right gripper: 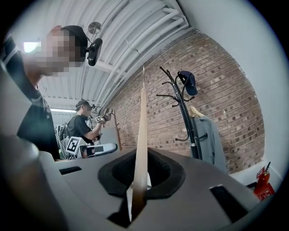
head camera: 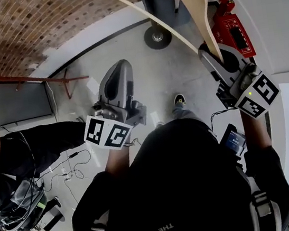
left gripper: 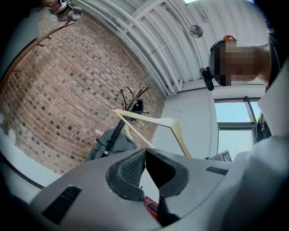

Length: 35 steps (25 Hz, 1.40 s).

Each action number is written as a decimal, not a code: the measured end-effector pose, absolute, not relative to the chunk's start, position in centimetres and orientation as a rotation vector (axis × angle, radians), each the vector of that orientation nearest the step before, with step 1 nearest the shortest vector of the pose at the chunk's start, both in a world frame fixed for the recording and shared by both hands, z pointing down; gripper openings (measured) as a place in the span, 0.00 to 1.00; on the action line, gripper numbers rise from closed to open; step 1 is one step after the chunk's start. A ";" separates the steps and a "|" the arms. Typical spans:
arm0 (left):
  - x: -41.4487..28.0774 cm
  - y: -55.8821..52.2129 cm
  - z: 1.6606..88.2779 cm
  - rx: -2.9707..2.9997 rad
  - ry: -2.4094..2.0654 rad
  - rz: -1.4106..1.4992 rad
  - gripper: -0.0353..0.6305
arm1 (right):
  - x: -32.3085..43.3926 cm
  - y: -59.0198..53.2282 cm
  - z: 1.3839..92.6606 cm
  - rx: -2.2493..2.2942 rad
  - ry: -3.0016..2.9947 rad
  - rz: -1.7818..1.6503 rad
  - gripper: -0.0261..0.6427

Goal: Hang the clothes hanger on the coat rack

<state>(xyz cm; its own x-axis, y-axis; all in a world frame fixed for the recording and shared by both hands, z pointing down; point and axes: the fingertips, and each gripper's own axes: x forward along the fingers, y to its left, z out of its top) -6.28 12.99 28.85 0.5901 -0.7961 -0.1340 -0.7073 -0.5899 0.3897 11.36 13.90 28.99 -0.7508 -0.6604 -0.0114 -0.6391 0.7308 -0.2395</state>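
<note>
Brick wall (right gripper: 216, 90): the backdrop, with the rack standing in front of it.
Coat rack (right gripper: 189, 122): black pole, curved prongs up top. It's well apart from both grippers, over on the right of the right gripper view.
Grey garment (right gripper: 212, 140): already draped low on the rack, so that side is taken.
Clothes hanger (right gripper: 141, 131): pale wood, and it's up in the air! It's held by the end of one arm and seen edge-on, rising straight out of the right gripper's fingers.
Right gripper (right gripper: 142, 178): fingers clamped on that wooden arm, raised at the person's right.
Left gripper (left gripper: 146, 173): fingers pressed together at the tips with nothing between them. It's idle, out to the left.
Dark cap (right gripper: 188, 82): sits on one upper prong.
Hanger hook (left gripper: 179, 113): thin wire, free in open air, touching nothing.
Step in hand: I'd call it the carry. The hanger is gripped and the rack not yet reached.
Next move: close in on the rack, lift the hook above a bare upper prong clear of the cap, turn its opening towards the prong, settle it on, then open the fingers.
</note>
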 end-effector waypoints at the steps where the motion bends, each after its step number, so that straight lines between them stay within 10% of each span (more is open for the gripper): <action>1: -5.5 12.4 28.9 2.528 -1.233 -0.422 0.08 | 12.0 13.3 28.9 -1.055 2.830 -0.337 0.10; 35: -7.8 -11.4 29.9 2.565 -1.129 -0.385 0.09 | 8.3 -8.7 27.7 -1.062 2.826 -0.284 0.10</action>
<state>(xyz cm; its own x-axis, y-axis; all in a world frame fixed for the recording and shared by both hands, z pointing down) -7.80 -11.42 29.89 0.6530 -0.7481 -0.1180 -0.6646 -0.6407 0.3845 8.28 -8.72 27.68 -0.7497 -0.6608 -0.0361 -0.6404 0.7382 -0.2121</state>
